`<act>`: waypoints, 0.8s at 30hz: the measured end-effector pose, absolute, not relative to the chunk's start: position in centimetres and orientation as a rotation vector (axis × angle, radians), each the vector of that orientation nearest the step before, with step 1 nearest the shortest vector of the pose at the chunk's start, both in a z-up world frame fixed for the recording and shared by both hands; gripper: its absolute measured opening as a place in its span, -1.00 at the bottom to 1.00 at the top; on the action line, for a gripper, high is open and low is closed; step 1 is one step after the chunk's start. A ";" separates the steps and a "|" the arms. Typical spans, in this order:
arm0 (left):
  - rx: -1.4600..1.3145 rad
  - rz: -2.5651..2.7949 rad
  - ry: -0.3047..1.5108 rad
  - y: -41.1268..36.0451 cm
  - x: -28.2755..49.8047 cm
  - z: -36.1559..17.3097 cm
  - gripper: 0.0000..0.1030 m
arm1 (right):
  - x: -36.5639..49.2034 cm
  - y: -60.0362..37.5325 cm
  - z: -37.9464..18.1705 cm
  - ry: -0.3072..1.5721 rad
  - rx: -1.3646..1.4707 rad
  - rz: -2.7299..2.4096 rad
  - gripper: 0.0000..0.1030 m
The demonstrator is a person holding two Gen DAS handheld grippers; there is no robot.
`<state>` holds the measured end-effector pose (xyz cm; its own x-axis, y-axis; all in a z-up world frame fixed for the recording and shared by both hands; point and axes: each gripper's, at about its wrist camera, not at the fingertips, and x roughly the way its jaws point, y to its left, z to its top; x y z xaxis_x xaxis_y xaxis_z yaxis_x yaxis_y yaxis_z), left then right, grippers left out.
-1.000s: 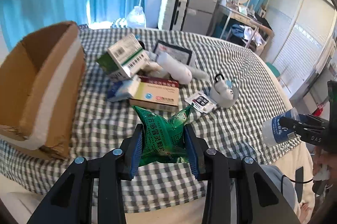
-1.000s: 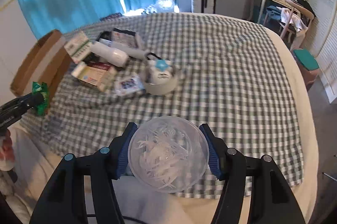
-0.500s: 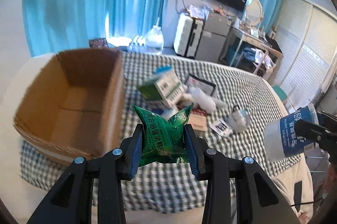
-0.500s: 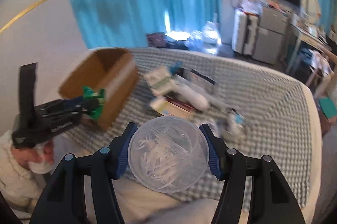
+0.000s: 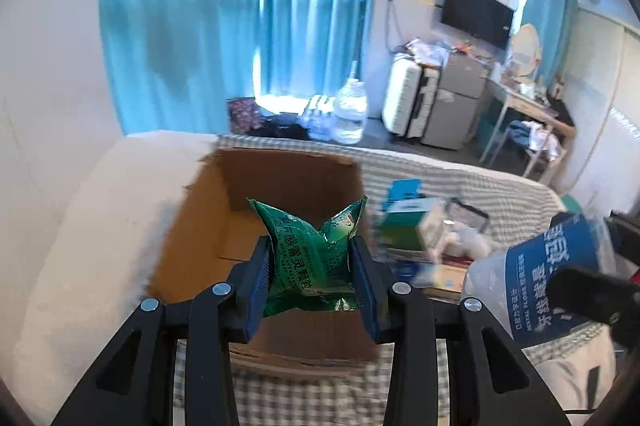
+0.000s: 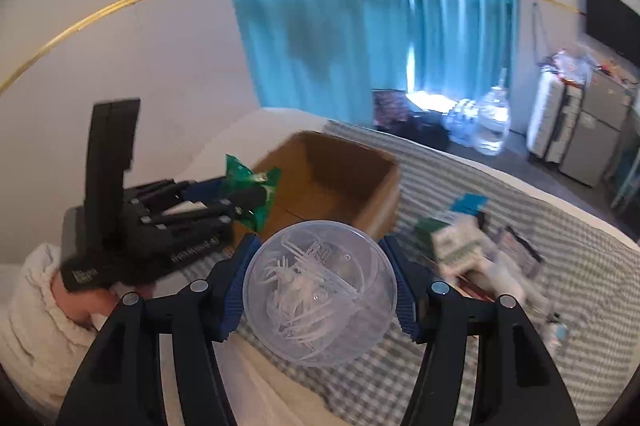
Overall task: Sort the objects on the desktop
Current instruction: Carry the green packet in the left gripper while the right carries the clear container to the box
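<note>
The left gripper (image 5: 312,284) has its fingers (image 5: 258,286) closed onto a crumpled green sachet (image 5: 308,258), which bulges up out of the narrow gap between them. Just past the fingertips, behind and below the sachet, sits an open cardboard box (image 5: 200,222) on the bed's checked cover (image 5: 400,386). Right of the fingers, a blurred heap of medicine boxes (image 5: 412,222) lies on the cover beside the carton.

The right gripper (image 6: 320,300) has its fingers (image 6: 236,294) spread wide and pressed against both sides of a round clear tub of dental floss picks (image 6: 320,298), its bottom facing the camera. Ahead of the fingertips stands the cardboard box; left of them the other tool holds the sachet at the box's near edge.
</note>
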<state>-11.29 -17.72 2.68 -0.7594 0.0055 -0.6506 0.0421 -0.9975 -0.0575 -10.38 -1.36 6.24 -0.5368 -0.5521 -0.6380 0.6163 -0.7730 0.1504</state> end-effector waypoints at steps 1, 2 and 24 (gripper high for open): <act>1.085 -2.911 0.103 -18.4 -11.5 2.4 -0.25 | -10.7 -2.2 6.3 0.117 0.904 -2.284 0.18; 1.102 -2.896 0.098 -19.2 -11.9 1.9 -0.25 | -11.3 -3.4 6.1 0.125 0.904 -2.286 0.18; 1.267 -2.773 0.085 -22.6 -13.3 -3.7 0.89 | -17.2 -4.1 3.3 -0.114 0.896 -2.452 0.81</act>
<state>-13.34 -22.64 -3.66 -0.6511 -0.0602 -0.7566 0.1066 -0.9942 -0.0126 -17.22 -4.09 3.34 -0.6445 -0.5007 -0.5778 0.4450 -0.8602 0.2491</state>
